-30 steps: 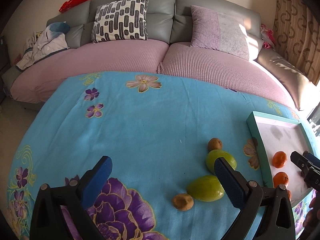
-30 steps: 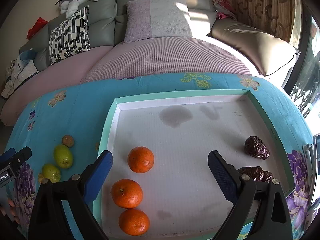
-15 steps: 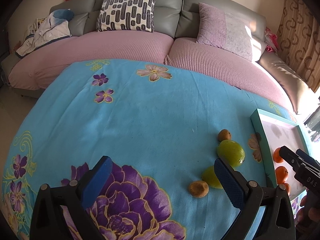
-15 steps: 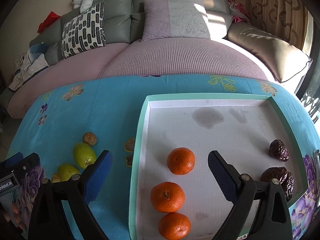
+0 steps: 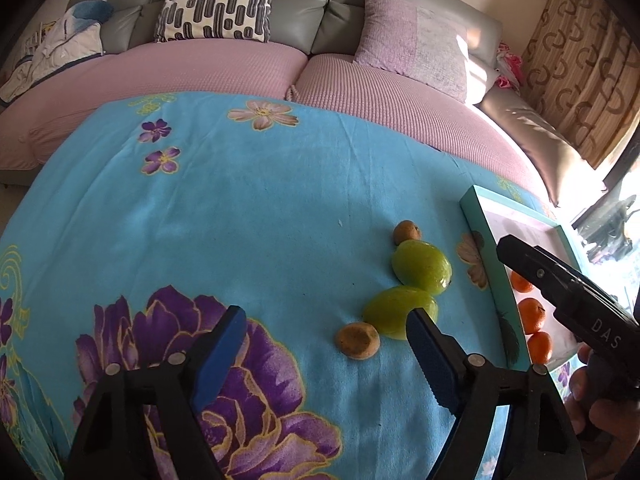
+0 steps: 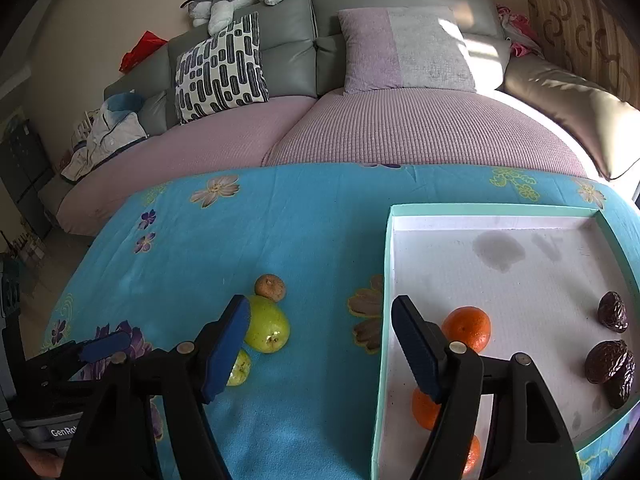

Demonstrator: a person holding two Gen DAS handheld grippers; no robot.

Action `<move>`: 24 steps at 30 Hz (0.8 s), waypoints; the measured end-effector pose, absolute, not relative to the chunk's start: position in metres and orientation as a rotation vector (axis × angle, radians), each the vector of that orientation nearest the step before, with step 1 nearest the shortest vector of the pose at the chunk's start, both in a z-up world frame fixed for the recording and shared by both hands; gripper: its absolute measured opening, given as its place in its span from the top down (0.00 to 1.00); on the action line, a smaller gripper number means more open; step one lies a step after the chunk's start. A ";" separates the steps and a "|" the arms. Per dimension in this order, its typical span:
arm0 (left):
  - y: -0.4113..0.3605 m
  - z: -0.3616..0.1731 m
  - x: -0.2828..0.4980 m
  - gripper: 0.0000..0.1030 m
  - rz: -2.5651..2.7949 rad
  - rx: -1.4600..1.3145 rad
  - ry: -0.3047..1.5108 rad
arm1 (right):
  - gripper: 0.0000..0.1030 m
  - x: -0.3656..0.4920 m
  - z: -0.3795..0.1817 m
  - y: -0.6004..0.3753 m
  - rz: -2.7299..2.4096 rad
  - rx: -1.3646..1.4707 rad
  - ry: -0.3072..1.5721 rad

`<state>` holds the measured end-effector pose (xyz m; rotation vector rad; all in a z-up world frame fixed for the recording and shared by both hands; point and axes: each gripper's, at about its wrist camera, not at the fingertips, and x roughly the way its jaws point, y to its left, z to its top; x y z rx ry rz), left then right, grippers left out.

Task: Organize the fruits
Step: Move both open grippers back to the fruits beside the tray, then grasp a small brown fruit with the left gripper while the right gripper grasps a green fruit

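Right wrist view swinging left off the tray toward green fruits loose on the blue cloth, right gripper wide open and empty, left gripper likewise.

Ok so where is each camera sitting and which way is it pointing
Left wrist: on the left gripper, looking along its open fingers over the blue cloth toward the sofa; the right gripper and a hand show at right.
Right wrist: on the right gripper, open, above the tray edge, facing the sofa; left gripper at lower left.
Shared: two green fruits, oranges, tray, sofa.
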<state>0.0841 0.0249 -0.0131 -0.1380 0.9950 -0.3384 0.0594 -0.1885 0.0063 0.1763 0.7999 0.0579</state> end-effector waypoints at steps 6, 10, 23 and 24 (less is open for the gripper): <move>0.015 -0.022 0.083 0.47 -0.405 -0.146 1.035 | 0.28 0.061 0.003 -0.190 0.044 0.178 0.809; 0.011 -0.030 0.084 0.61 -0.409 -0.127 1.068 | 0.28 0.062 0.001 -0.190 0.046 0.180 0.816; 0.033 -0.016 0.086 0.72 -0.361 -0.186 0.981 | 0.28 0.063 -0.003 -0.181 0.068 0.164 0.835; 0.038 -0.014 0.086 0.72 -0.336 -0.195 0.968 | 0.28 0.063 -0.004 -0.178 0.075 0.159 0.840</move>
